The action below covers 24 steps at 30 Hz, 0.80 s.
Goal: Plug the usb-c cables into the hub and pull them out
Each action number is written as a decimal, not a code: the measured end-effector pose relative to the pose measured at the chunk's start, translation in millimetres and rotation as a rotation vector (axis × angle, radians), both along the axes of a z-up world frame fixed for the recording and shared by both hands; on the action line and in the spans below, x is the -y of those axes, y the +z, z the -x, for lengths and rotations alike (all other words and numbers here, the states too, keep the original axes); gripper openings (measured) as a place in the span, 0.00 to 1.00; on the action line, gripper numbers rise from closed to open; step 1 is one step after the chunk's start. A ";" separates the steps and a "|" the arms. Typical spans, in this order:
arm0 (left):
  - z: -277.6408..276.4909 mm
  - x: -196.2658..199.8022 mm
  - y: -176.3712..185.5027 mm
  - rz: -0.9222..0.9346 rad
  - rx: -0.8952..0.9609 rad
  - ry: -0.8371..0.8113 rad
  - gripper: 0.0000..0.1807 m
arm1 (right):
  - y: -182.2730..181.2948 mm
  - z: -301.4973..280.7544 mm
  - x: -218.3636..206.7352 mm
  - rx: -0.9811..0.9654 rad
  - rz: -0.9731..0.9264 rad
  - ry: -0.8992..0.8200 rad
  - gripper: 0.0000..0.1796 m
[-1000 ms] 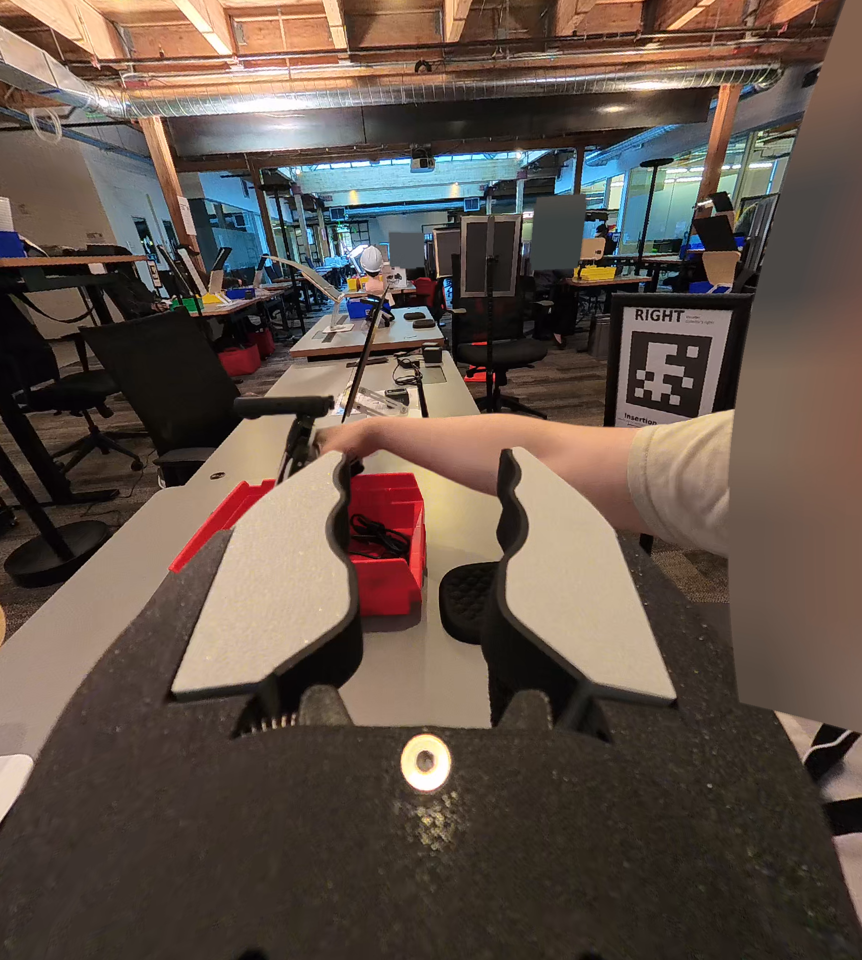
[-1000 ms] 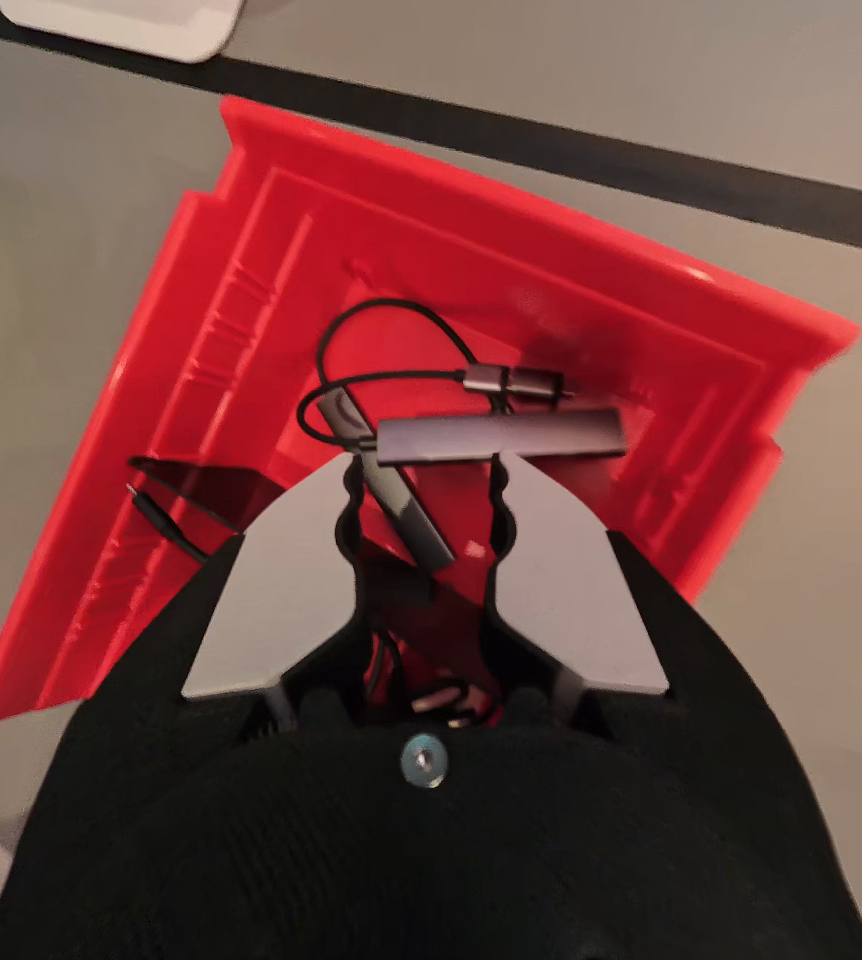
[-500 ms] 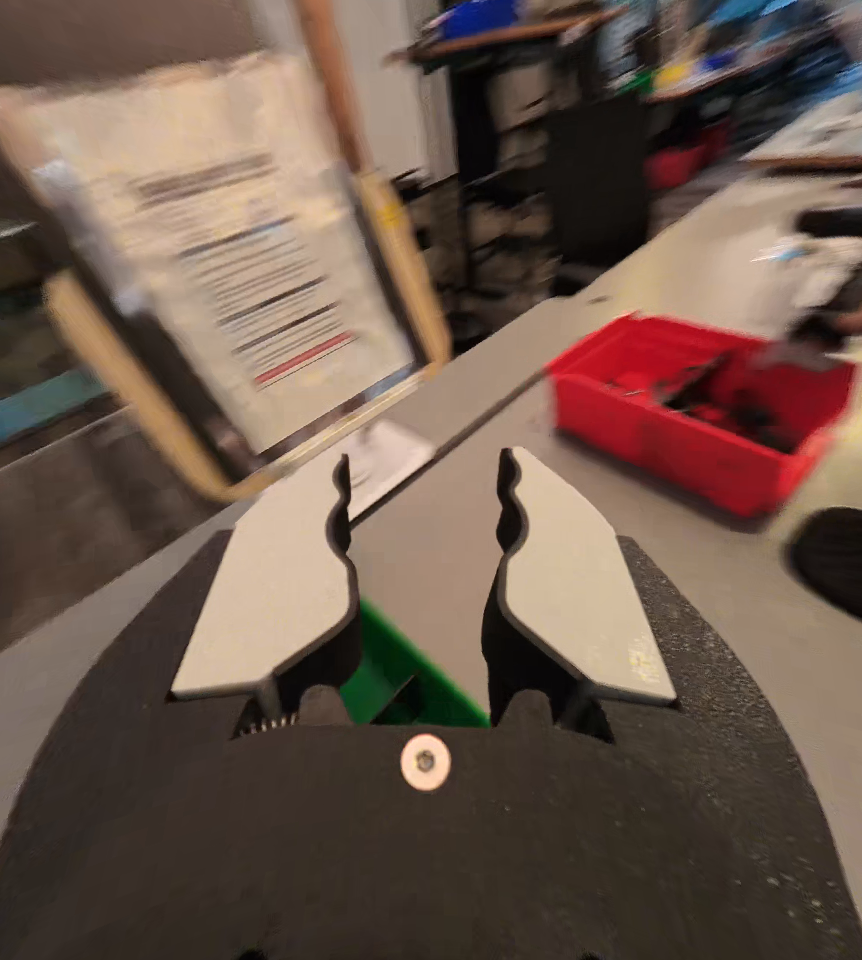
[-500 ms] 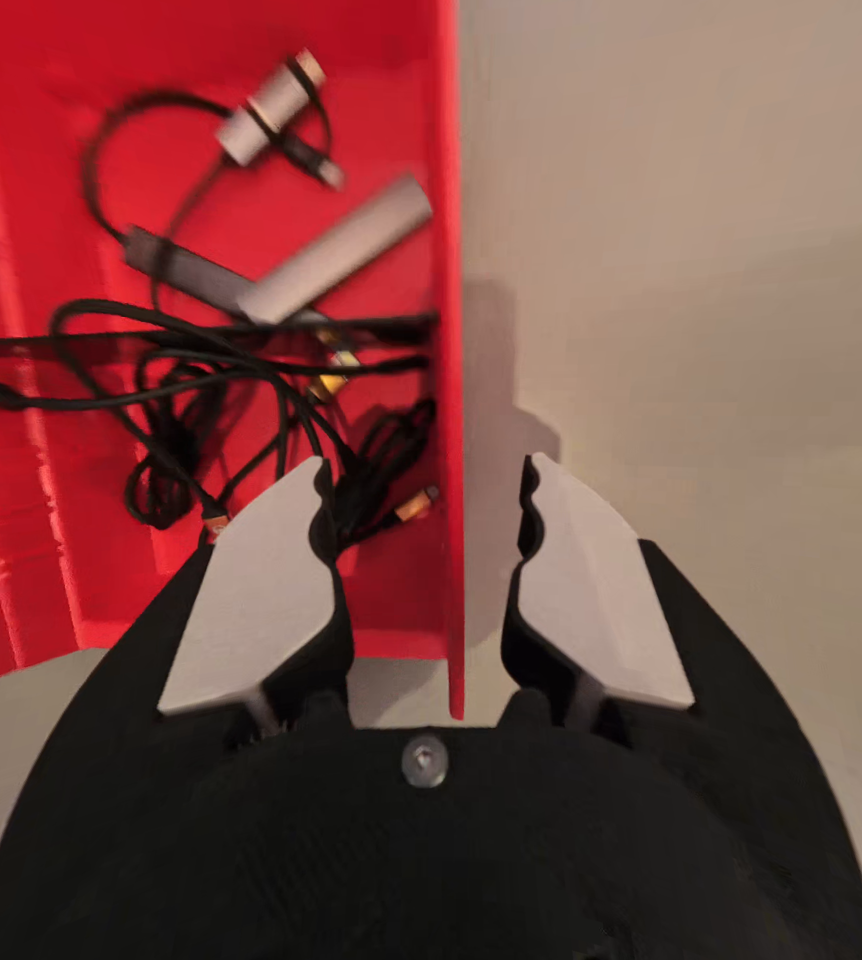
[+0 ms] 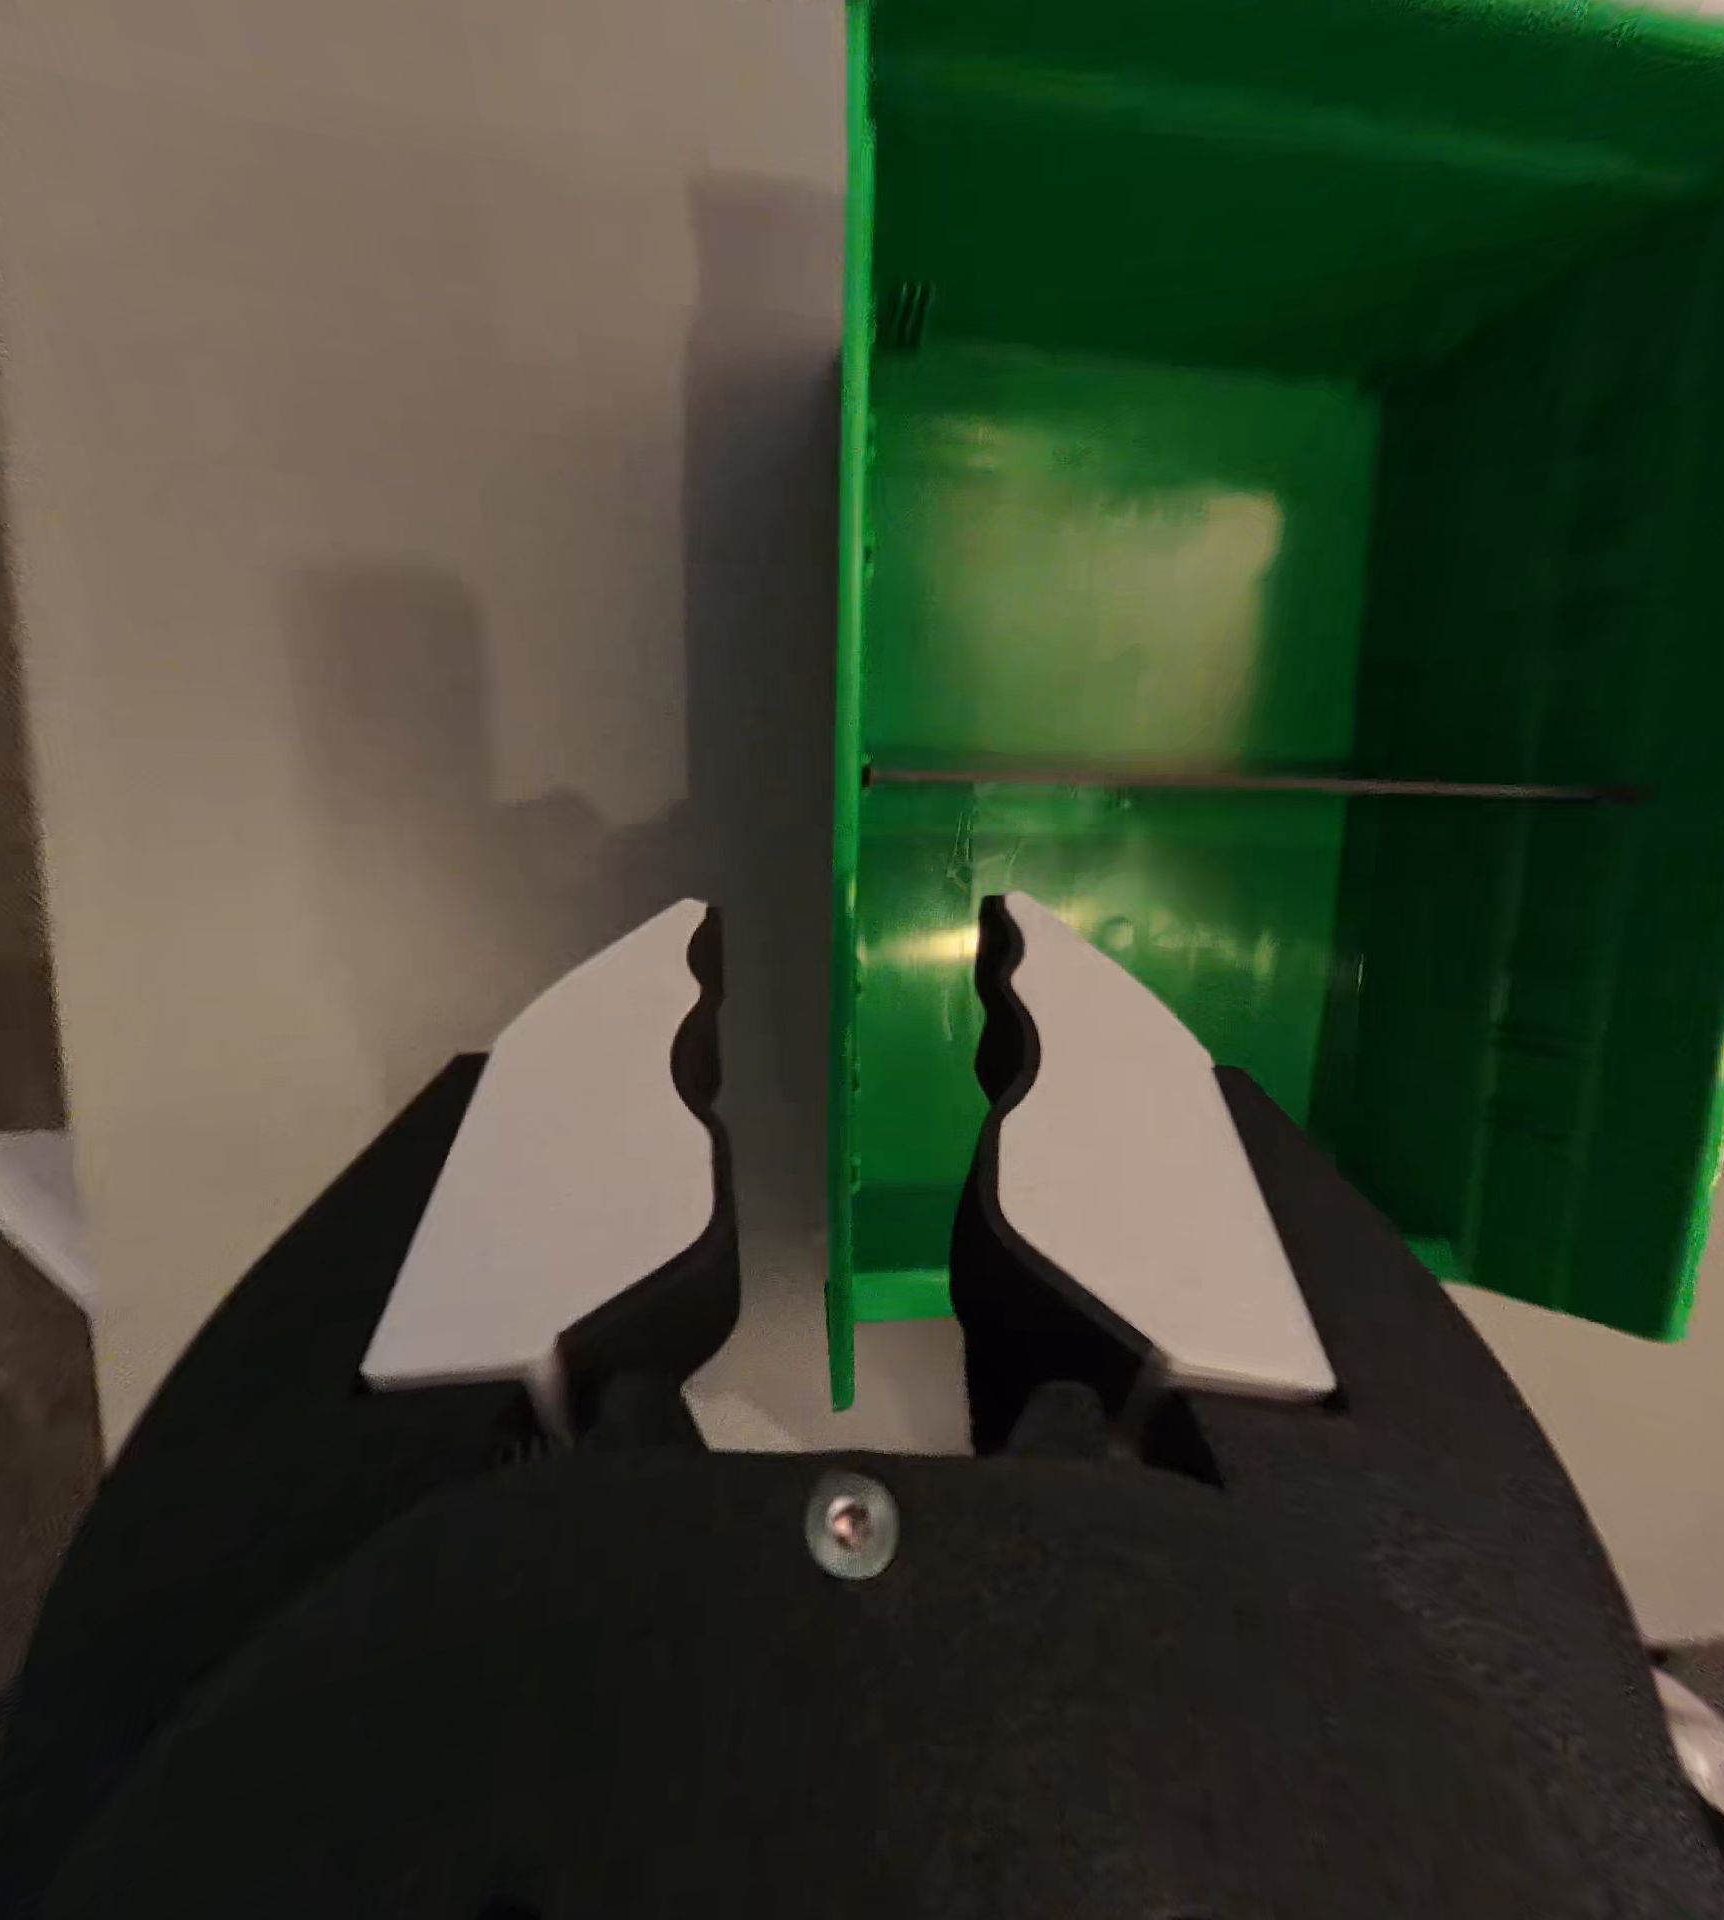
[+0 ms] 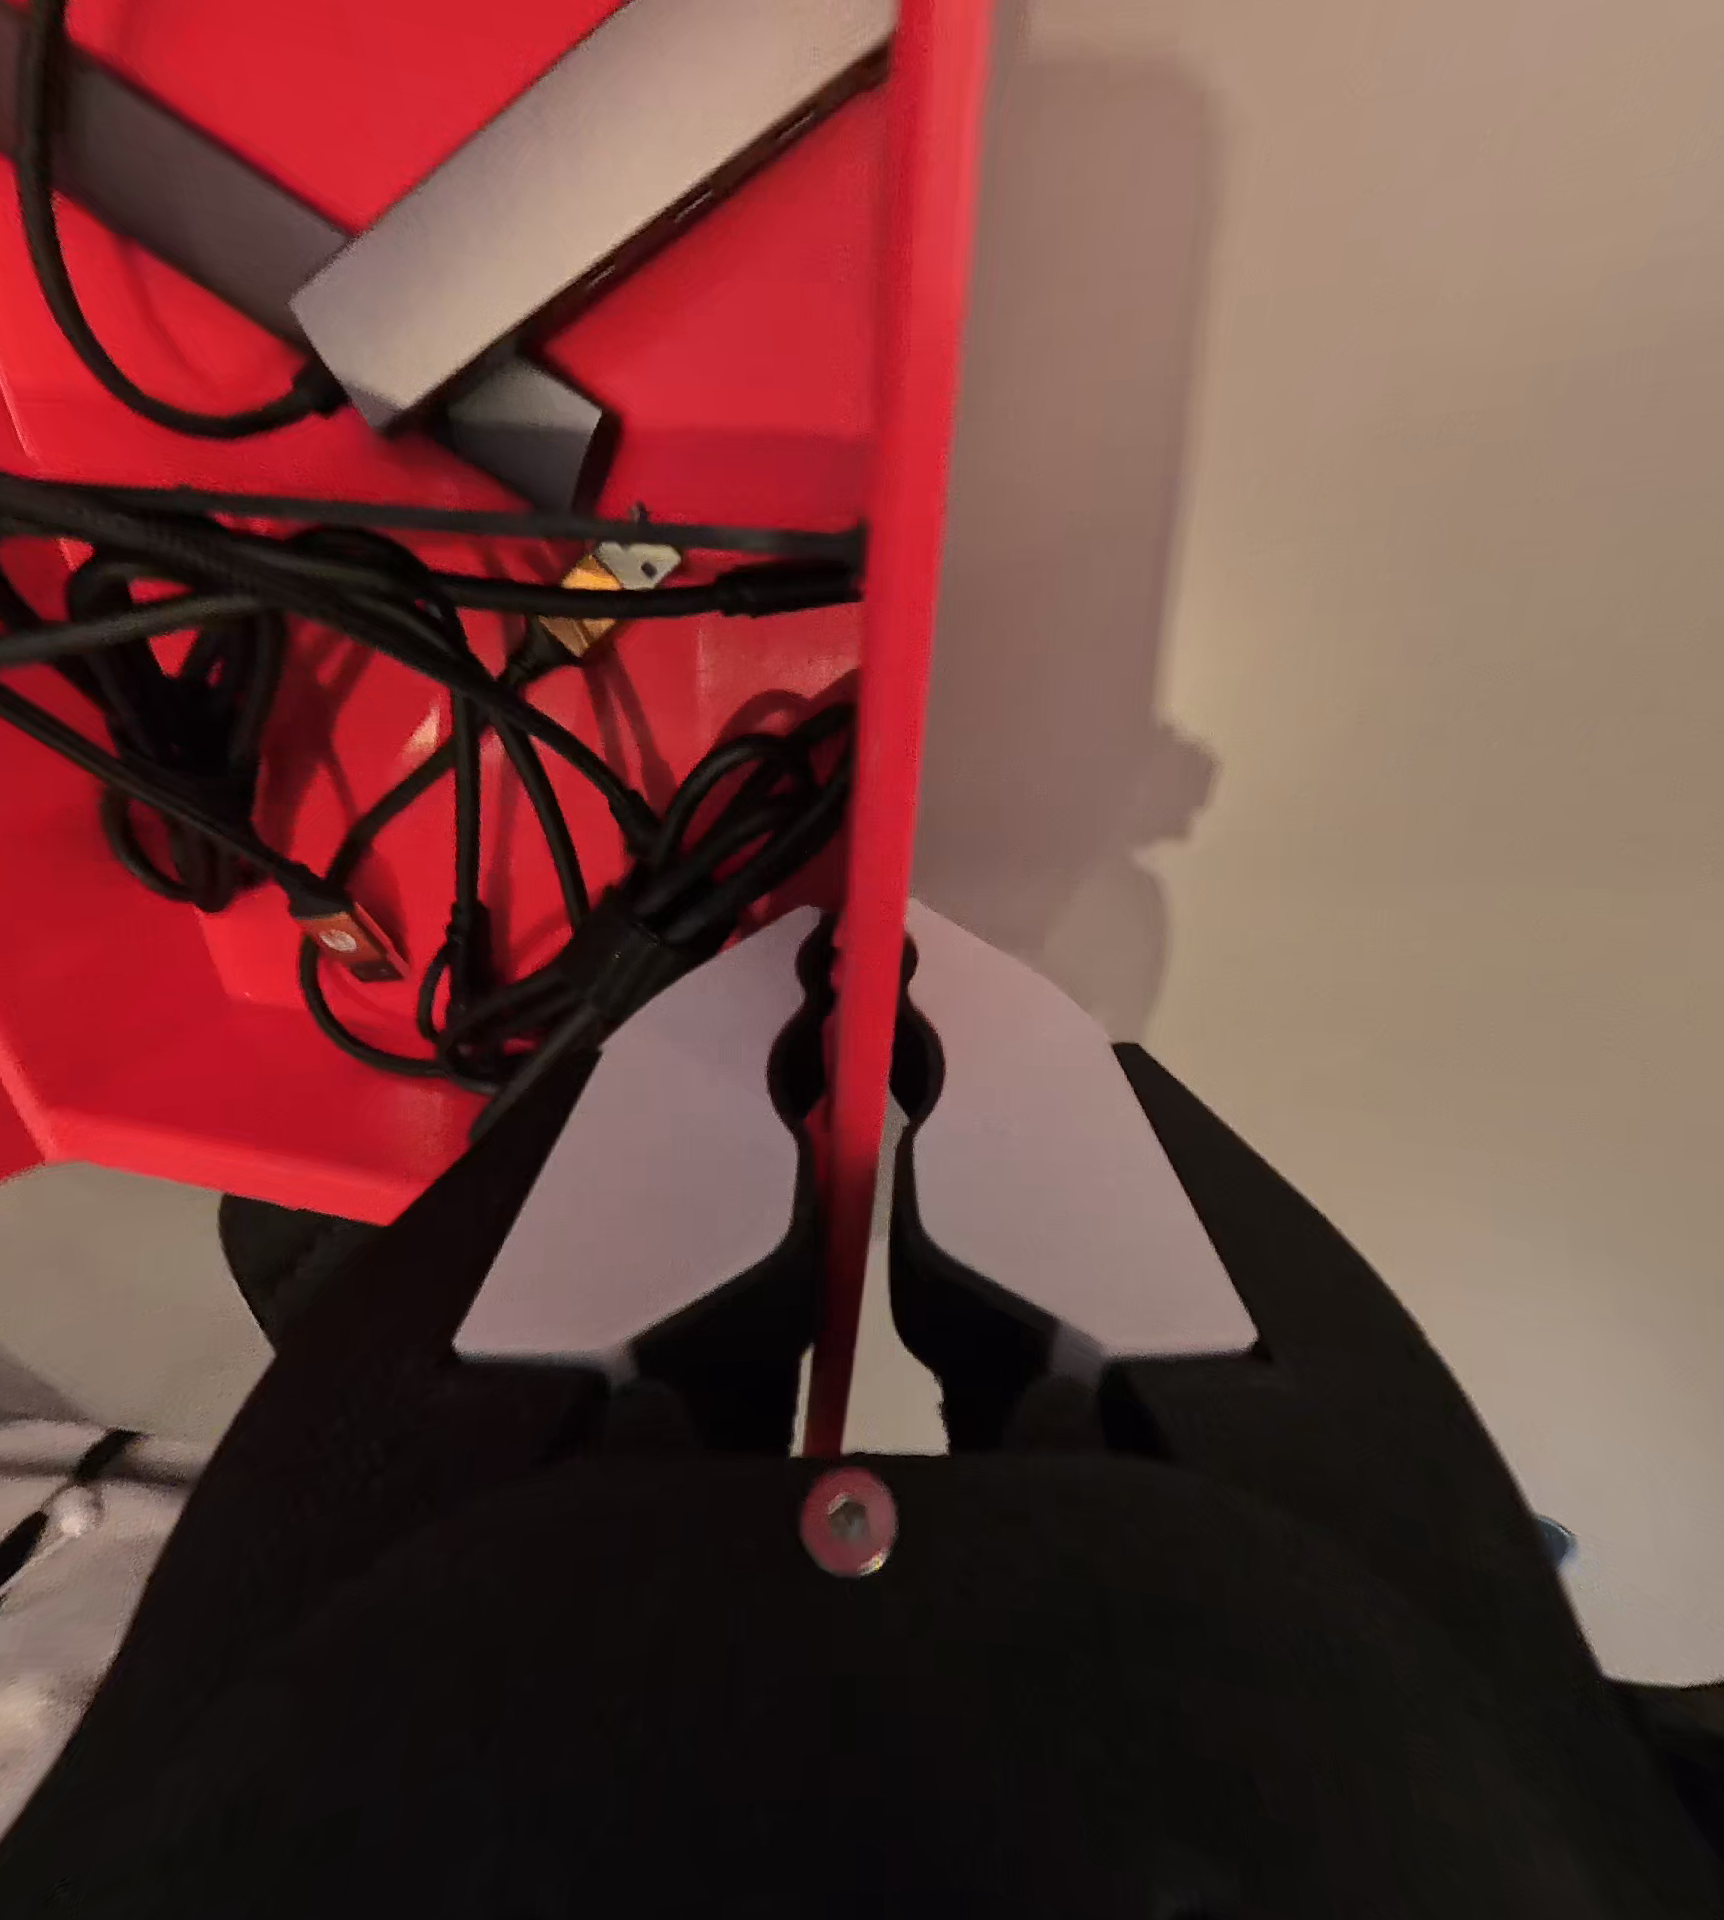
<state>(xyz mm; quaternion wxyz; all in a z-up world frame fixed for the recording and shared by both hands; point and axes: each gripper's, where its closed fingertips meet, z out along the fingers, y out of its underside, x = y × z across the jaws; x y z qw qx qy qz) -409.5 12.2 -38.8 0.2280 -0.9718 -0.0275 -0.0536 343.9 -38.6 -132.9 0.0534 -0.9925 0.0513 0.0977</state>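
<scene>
Grey table under both bins. Green bin at 1 o'clock, its left wall between the spread, empty left gripper jaws. Red bin wall pinched by right gripper. Hub at 11 o'clock inside, black cables tangled at 10 o'clock.

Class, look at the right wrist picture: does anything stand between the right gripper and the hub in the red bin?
Yes. The right gripper is shut on the red bin side wall, not reaching inside. Between it and the grey hub lies a tangle of black cables, heaped in the near part of the bin; the hub lies farther back.
</scene>
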 end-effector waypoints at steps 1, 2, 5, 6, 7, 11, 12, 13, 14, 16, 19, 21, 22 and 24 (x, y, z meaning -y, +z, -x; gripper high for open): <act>1.1 3.2 -10.2 0.047 0.019 -0.003 0.26 | -0.1 3.5 0.0 0.007 0.012 0.023 0.05; 1.7 5.8 -19.8 0.093 0.030 -0.010 0.27 | -0.4 6.6 -1.0 0.015 0.017 0.046 0.05; -2.6 11.8 -43.4 0.213 0.059 -0.046 0.27 | -0.1 16.3 -4.8 0.032 0.034 0.086 0.05; -5.7 13.3 -49.2 0.245 0.069 -0.063 0.25 | -0.1 20.8 -5.5 0.033 0.042 0.100 0.06; -9.3 14.4 -54.3 0.274 0.080 -0.080 0.21 | 0.1 25.9 -6.4 0.033 0.049 0.120 0.06; -20.7 20.9 -68.7 0.389 0.052 -0.153 0.13 | 0.1 47.4 -12.8 0.039 0.070 0.193 0.06; -22.3 22.2 -69.7 0.407 0.018 -0.177 0.12 | 0.1 52.1 -15.5 0.045 0.075 0.208 0.06; -25.7 23.5 -70.2 0.424 -0.006 -0.205 0.11 | 0.2 57.3 -17.9 0.053 0.079 0.227 0.07; -30.7 24.2 -70.7 0.439 -0.019 -0.232 0.10 | 0.2 62.9 -19.8 0.059 0.085 0.245 0.07; -43.9 24.2 -71.6 0.467 -0.033 -0.290 0.07 | 0.1 74.4 -22.9 0.072 0.102 0.279 0.08; -63.8 21.1 -72.2 0.495 -0.067 -0.364 0.12 | 0.5 89.4 -28.6 0.127 0.124 0.347 0.10; -75.5 18.3 -72.6 0.498 -0.079 -0.406 0.13 | 0.3 100.8 -33.7 0.156 0.126 0.398 0.11; -80.8 17.3 -72.6 0.499 -0.079 -0.420 0.13 | 0.5 107.8 -35.7 0.158 0.127 0.415 0.11; -87.5 16.9 -73.0 0.513 -0.092 -0.433 0.13 | 0.7 120.9 -38.6 0.172 0.132 0.451 0.12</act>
